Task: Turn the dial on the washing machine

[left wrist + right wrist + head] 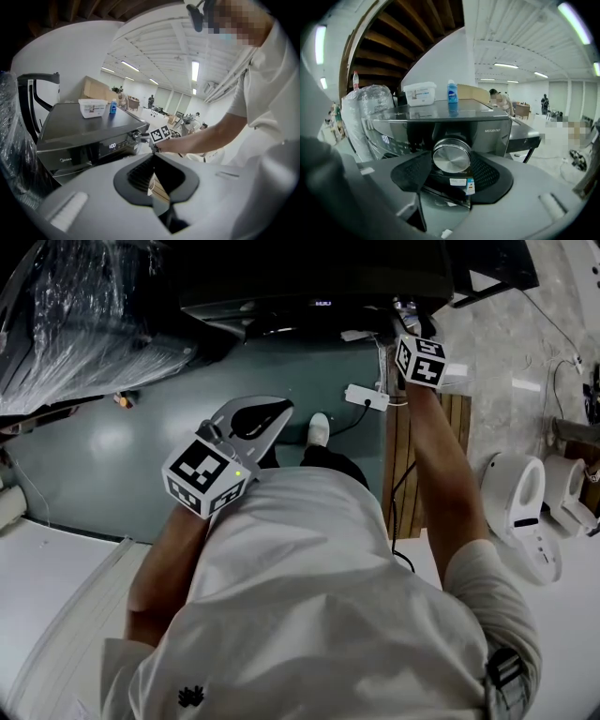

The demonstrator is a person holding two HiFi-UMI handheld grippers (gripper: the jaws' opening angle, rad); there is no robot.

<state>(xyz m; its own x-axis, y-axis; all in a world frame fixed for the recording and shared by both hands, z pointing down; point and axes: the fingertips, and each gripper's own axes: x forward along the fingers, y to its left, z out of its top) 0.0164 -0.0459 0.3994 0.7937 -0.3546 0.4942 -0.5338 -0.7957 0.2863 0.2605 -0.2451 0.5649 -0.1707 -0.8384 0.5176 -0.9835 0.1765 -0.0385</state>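
Brushed-metal round dial [451,156] projecting from the right end of the control panel of a dark grey washing machine [497,133]. The right gripper [451,164] stands spread wide, with one black ribbed pad [486,172] against each flank of the dial, so that the knob is clasped between them. Its arm reaches forward from the person in the white shirt [309,606]. The left gripper [154,159] is held near the body; its tips meet, with only a thin wedge of gap behind them and nothing caught there. On the panel, left of the dial, white digits [112,146] glow.

The machine's top is a glossy dark surface that mirrors what stands on it: a white lidded plastic tub [419,93] and, just beside it, a small blue bottle [452,91], both upright. A bundle wrapped in clear plastic film [370,110] appears at the machine's left in the right gripper view.

Below, the smooth grey-green floor [112,442] carries a white power strip [367,397] lying beside a slatted wooden board [403,456]. The room is a large hall whose white ribbed ceiling [154,51] bears long strip lights [195,70]. Exposed wooden beams [408,33] show above the machine.
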